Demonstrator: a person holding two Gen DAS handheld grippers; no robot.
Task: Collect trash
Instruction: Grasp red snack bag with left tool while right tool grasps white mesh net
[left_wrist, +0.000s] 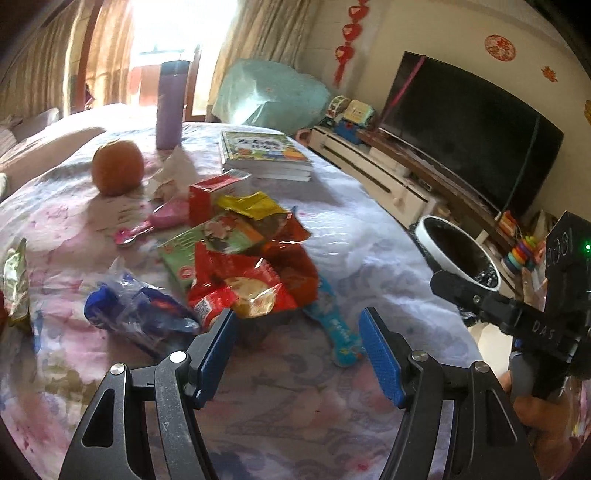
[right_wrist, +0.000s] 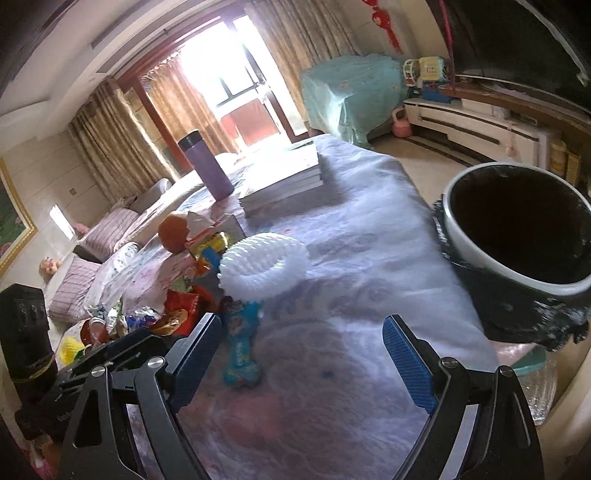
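Your left gripper (left_wrist: 297, 328) and right gripper (right_wrist: 299, 334): jaws apart, empty. "DAS" readable on the right one. Red wrapper (left_wrist: 236, 284) print unreadable, crumpled, no clear axis.

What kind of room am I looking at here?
Most likely a home living room. A large television stands on a low cabinet, a sofa with cushions lines the wall, and long curtains frame a bright balcony door.
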